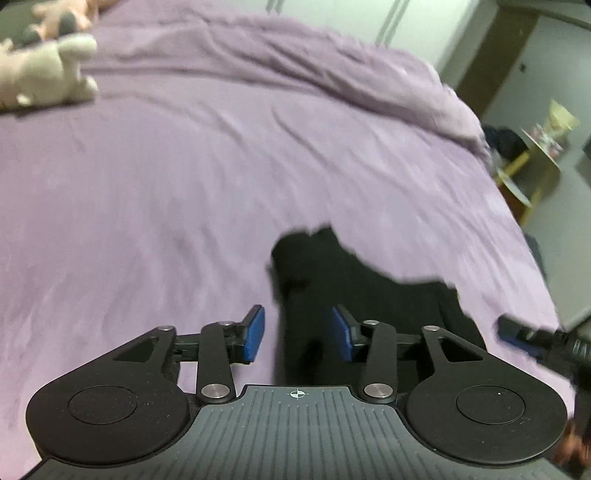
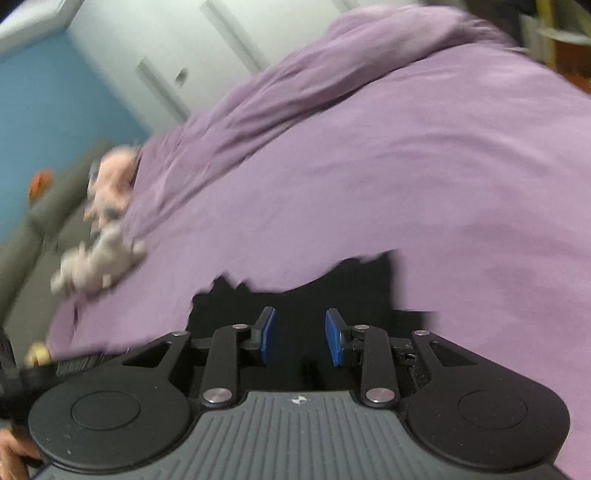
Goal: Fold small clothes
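A small black garment [image 1: 354,288] lies on the purple bedsheet [image 1: 184,184] near the bed's front edge. My left gripper [image 1: 297,334] is open, its blue pads either side of the garment's left part, just above it. The other gripper's tip [image 1: 524,332] shows at the right of this view. In the right wrist view the same black garment [image 2: 332,291] lies under my right gripper [image 2: 300,338], which is open and holds nothing. Both views are blurred by motion.
A cream plush toy [image 1: 48,70] and a pink one [image 1: 66,14] lie at the bed's far left; they also show in the right wrist view [image 2: 99,258]. A bunched purple duvet [image 1: 351,66] runs along the far side. A yellow shelf unit [image 1: 532,162] stands right of the bed.
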Motion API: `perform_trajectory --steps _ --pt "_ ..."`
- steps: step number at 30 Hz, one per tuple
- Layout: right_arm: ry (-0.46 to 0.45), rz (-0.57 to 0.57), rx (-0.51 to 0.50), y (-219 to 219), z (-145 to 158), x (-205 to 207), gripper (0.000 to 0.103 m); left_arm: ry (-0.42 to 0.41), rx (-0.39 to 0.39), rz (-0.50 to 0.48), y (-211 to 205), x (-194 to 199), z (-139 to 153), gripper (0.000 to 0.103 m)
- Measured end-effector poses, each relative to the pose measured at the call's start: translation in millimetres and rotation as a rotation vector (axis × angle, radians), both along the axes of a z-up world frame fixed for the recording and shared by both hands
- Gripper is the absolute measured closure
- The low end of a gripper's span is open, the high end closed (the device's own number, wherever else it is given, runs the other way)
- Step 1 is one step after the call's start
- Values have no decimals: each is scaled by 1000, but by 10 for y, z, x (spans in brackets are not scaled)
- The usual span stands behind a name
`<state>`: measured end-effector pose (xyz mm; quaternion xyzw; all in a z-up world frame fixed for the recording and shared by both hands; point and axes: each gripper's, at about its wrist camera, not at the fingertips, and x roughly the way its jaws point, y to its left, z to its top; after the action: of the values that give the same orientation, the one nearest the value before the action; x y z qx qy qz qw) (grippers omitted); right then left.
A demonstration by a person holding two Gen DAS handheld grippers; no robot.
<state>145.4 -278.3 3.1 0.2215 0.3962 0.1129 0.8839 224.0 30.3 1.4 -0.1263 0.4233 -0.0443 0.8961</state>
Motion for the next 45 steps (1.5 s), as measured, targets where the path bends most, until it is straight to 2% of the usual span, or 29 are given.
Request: perform_trajectory --steps 2,3,6,7,8,9,12,17,19,21,23,28,29,31,32,33,34,36,38,39,40,41,42,43,44,45 --pt "47 32 -44 245 -216 228 75 -17 40 44 -187 139 -145 54" --pt "58 26 -91 326 -337 323 79 -24 46 33 -287 238 -249 54" --pt "-2 -15 -246 402 -491 426 82 -45 87 48 -448 395 -502 54" --pt "-22 -38 -270 370 -531 437 84 -77 110 54 -472 404 -561 51" --pt "-50 -49 -279 320 -590 433 94 -109 150 56 -519 438 -624 44" --pt "-63 -63 -284 287 -646 391 103 -119 181 46 -566 467 -679 40" --pt "-90 -97 -262 219 -742 409 103 -149 210 61 -593 487 -802 30" --pt "-109 -87 -348 365 -732 416 103 -148 194 81 -557 493 -829 26" --pt "-87 -69 -325 356 -656 343 103 -135 195 80 -552 425 -765 26" --pt "-60 -38 -293 354 -568 207 93 -87 180 61 -527 336 -679 27" --pt "-91 -26 -244 295 -467 -160 93 -35 160 -6 -512 207 -653 28" --pt "-74 -52 -196 39 -324 -983 93 -49 57 -48 -328 -532 -579 28" --pt "-46 -47 -197 -27 -290 -1115 87 -36 22 -46 -268 -662 -560 28" --pt "-4 -40 -158 -170 -249 -1306 86 7 -72 -41 -93 -908 -533 28" --pt "14 -47 -145 -239 -223 -1367 71 24 -111 -39 -7 -1015 -530 28" --pt "51 -61 -147 -310 -215 -1391 37 41 -137 -39 62 -1108 -534 29" --pt "66 -72 -143 -360 -229 -1408 28 64 -141 -43 121 -1170 -541 30" --pt "77 -71 -47 -461 -291 -1424 28 61 -123 -55 177 -1266 -554 33" --pt "109 -73 118 -555 -402 -1376 32 56 -153 -72 200 -1274 -558 31" --pt "123 -80 178 -572 -455 -1343 45 65 -186 -81 201 -1242 -580 30" --pt "147 -81 214 -558 -507 -1295 50 89 -209 -72 187 -1197 -614 30" --pt "168 -81 215 -509 -540 -1257 60 101 -212 -59 164 -1164 -609 31" --pt "186 -78 185 -453 -549 -1225 71 107 -225 -66 144 -1131 -589 35" --pt "200 -63 161 -398 -539 -1203 76 119 -251 -86 126 -1108 -580 41" --pt "213 -44 186 -376 -533 -1191 80 144 -277 -97 112 -1080 -582 51" --pt "228 -19 314 -413 -564 -1197 82 158 -274 -84 108 -1073 -577 67"
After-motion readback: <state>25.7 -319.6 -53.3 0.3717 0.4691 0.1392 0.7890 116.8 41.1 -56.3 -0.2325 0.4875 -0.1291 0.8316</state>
